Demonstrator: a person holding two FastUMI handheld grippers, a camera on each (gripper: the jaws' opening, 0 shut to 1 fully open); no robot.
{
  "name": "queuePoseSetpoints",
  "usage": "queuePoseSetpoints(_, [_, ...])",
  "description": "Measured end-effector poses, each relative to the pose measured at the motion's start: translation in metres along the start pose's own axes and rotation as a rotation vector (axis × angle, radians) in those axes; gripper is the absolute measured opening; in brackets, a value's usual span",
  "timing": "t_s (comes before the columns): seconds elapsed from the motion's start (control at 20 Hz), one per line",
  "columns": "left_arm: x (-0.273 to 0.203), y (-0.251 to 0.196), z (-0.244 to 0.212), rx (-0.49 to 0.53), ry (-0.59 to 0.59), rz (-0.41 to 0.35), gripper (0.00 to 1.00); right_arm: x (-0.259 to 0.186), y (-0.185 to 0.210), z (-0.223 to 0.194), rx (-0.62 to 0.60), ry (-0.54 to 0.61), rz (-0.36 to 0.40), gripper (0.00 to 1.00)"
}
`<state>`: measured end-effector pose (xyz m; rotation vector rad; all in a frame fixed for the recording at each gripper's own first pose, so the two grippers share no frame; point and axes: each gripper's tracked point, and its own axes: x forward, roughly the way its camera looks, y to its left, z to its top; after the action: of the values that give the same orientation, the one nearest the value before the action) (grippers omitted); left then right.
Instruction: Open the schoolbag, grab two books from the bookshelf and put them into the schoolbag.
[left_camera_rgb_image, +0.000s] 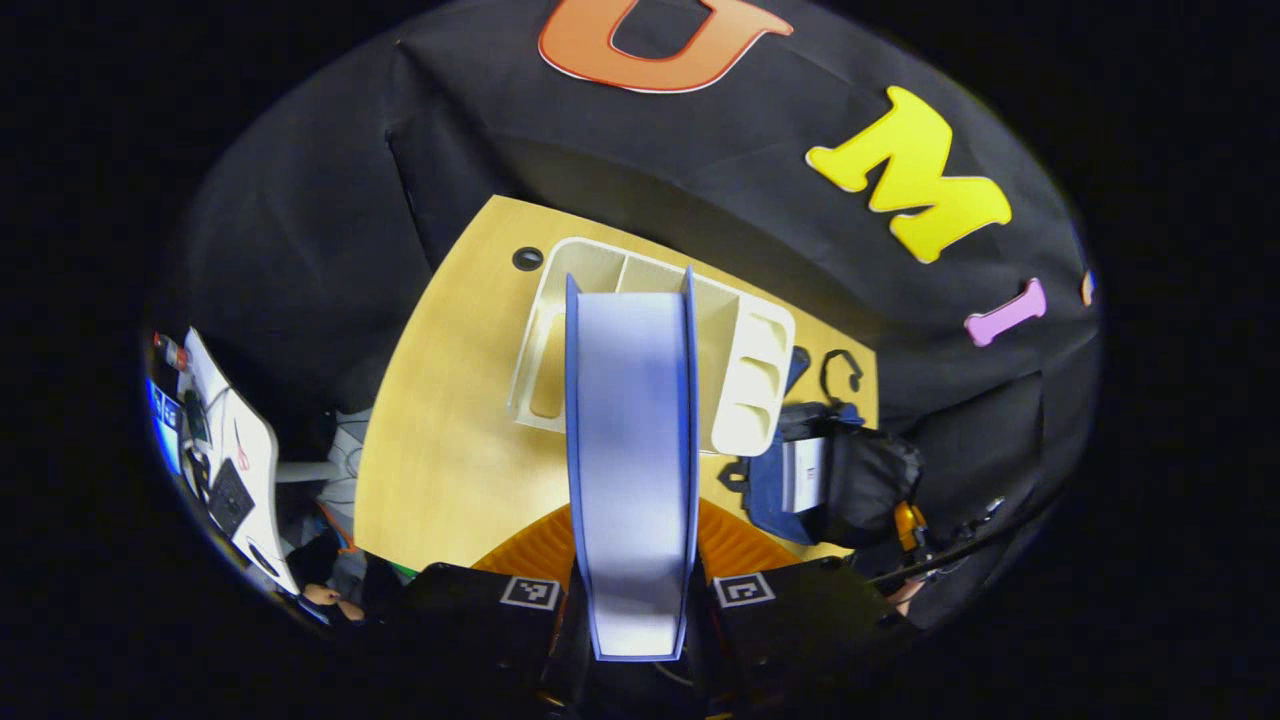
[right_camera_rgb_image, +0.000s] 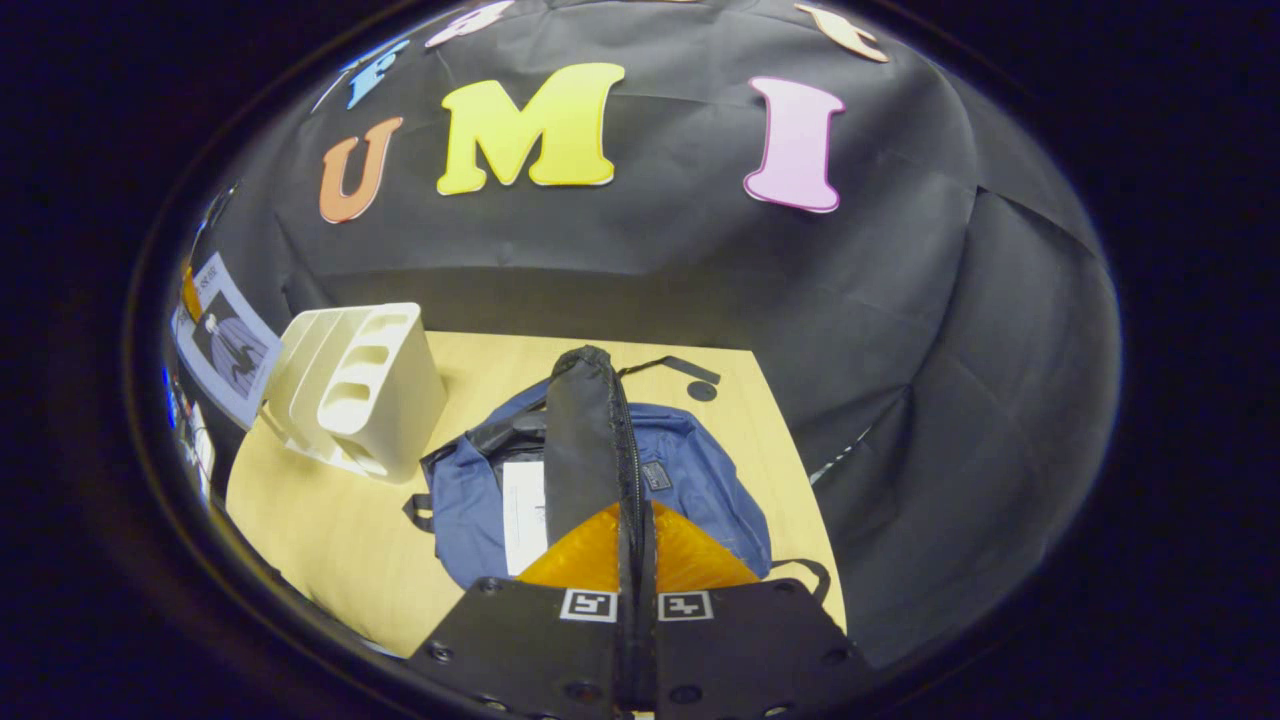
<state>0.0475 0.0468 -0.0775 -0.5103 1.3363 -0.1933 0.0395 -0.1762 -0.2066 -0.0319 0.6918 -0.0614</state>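
My left gripper (left_camera_rgb_image: 635, 525) is shut on a blue-covered book (left_camera_rgb_image: 632, 430), seen edge-on with its pale pages toward me. The book hides the middle of the cream bookshelf (left_camera_rgb_image: 748, 370) on the wooden table (left_camera_rgb_image: 450, 450). In the right gripper view that book's cover (right_camera_rgb_image: 225, 350) shows at the far left, beside the bookshelf (right_camera_rgb_image: 365, 390). My right gripper (right_camera_rgb_image: 635, 520) is shut on the black flap (right_camera_rgb_image: 588, 440) of the blue schoolbag (right_camera_rgb_image: 700, 480) and holds it up. A white book (right_camera_rgb_image: 523, 515) lies inside the open bag. The schoolbag (left_camera_rgb_image: 790, 480) lies right of the shelf.
A round cable hole (right_camera_rgb_image: 702, 390) sits in the table behind the bag, another hole (left_camera_rgb_image: 527, 258) at the shelf's far corner. A white side desk (left_camera_rgb_image: 240, 470) with small items stands off the table's left edge. Black cloth walls close the back and right.
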Motion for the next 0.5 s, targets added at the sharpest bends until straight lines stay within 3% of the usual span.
queuePoseSetpoints(0.25, [-0.009,-0.032,-0.022,-0.097,-0.031,-0.206,0.41,-0.004,0.004,0.000,-0.013,-0.001,0.004,0.00])
queuePoseSetpoints(0.5, [0.018,-0.074,-0.045,-0.096,-0.048,-0.367,0.42,-0.006,0.002,-0.004,-0.024,-0.003,0.004,0.00])
